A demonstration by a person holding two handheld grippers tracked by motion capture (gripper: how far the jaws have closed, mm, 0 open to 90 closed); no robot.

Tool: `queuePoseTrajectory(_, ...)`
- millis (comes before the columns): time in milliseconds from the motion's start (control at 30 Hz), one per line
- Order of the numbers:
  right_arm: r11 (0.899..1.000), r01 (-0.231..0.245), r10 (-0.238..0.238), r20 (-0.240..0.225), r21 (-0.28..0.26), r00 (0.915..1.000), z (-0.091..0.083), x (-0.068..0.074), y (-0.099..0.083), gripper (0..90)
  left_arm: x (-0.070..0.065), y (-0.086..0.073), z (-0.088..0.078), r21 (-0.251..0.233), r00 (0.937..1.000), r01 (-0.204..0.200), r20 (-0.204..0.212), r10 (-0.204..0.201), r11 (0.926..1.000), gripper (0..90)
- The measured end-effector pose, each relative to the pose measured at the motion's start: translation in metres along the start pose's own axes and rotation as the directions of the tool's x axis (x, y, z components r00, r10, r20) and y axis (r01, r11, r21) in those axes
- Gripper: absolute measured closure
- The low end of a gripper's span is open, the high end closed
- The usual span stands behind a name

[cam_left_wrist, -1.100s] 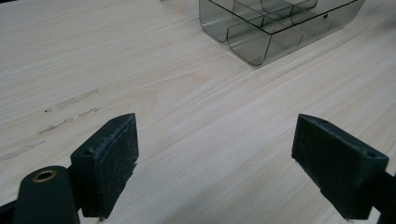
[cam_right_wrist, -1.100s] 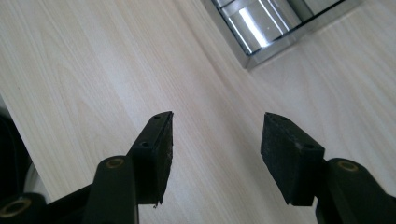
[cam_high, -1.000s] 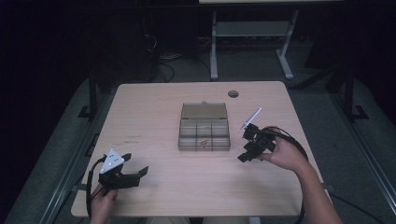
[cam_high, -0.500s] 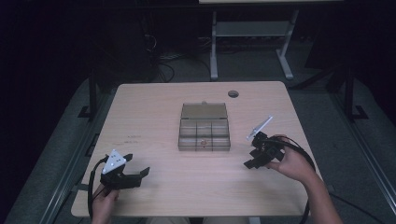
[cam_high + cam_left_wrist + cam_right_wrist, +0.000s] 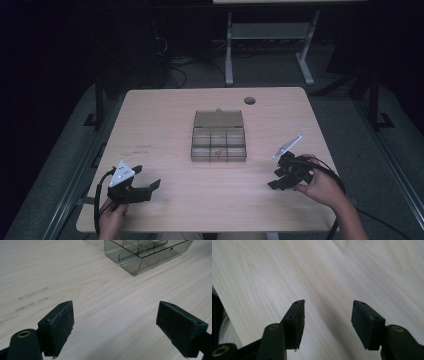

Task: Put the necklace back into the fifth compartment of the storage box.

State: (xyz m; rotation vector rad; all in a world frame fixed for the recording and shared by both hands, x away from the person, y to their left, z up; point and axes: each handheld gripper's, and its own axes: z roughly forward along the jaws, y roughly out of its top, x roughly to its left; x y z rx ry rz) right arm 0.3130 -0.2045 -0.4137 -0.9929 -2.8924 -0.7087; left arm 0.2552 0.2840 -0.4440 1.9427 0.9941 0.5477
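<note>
Dark room, pale wood desk [image 5: 165, 120] lit from above, grey floor and cables behind it.

Your right tool [image 5: 278, 176] sits low over the desk near the right front edge, jaws spread with bare wood grain between them in the right gripper view [image 5: 327, 322]; nothing is pinched. Its grey plate tilts up and away from your hand. Compared with one second ago, you have drawn this tool back toward yourself and to the right: it was just beside the right side of the box then, and now it is well apart from it. Half a second ago it was already most of the way back.

Your left tool [image 5: 149, 181] rests at the front left of the desk, jaws wide apart and empty; the left gripper view [image 5: 115, 332] shows plain desk between the pads. It has not shifted over the same interval.

Clear smoky plastic compartment box [image 5: 218, 137] stands at the middle of the desk, lid open and laid back on the far side, untouched by either tool. One small reddish item lies in a front compartment; too small to identify. In the left gripper view a corner of the box [image 5: 140, 255] shows ahead, empty cells visible.

Round hole [image 5: 249, 100] in the desk beyond the box.
</note>
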Motion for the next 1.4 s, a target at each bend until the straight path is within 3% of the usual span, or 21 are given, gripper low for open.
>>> queuePoseTrajectory(800,0.999,-0.010,0.011,0.006,-0.048,0.9999,-0.001,0.020,-0.036,41.6,-0.003,0.000,0.001,-0.010,0.9999,0.014,-0.001,-0.014,0.9999,14.3)
queuePoseTrajectory(1067,0.997,-0.030,0.030,0.002,-0.070,0.9995,0.002,0.030,-0.052,40.4,-0.004,0.000,0.000,-0.014,0.9999,0.015,0.001,-0.015,0.9998,14.3)
queuePoseTrajectory(1233,0.996,-0.042,0.045,0.024,-0.082,0.9987,0.001,0.036,-0.061,39.3,-0.004,0.000,0.000,-0.014,0.9999,0.013,-0.001,-0.013,0.9998,14.3)
queuePoseTrajectory(1400,0.990,-0.062,0.064,0.015,-0.124,0.9978,-0.001,0.042,-0.073,36.7,-0.006,0.001,0.000,-0.011,1.0000,0.006,0.002,-0.006,0.9999,14.3)
